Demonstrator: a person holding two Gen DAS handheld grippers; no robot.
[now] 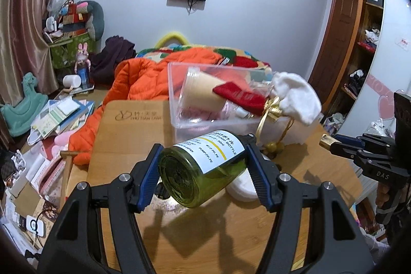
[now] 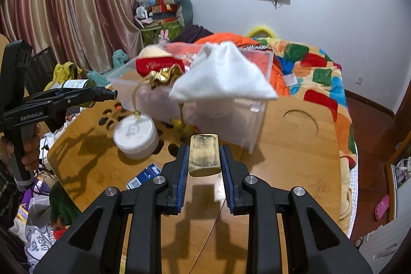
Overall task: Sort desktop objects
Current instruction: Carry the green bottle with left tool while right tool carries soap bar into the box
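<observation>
My left gripper (image 1: 203, 161) is shut on a green pump bottle (image 1: 200, 171) with a white label, held on its side above the wooden table (image 1: 231, 235). My right gripper (image 2: 204, 156) is shut on a gold block (image 2: 204, 154) and also shows in the left wrist view (image 1: 334, 145). A clear plastic bin (image 1: 179, 104) stands behind the bottle, holding a beige cone and a red item. A white pouch with gold ribbon (image 2: 223, 76) hangs blurred at the bin's rim. The left gripper with the bottle (image 2: 79, 86) appears at left in the right wrist view.
A white round container (image 2: 136, 135) sits on the table (image 2: 282, 158) beside small gold bells (image 2: 183, 127). A blue packet (image 2: 146, 175) lies near the table's front edge. An orange jacket (image 1: 143, 84) and a colourful blanket (image 2: 316, 73) lie on the bed behind.
</observation>
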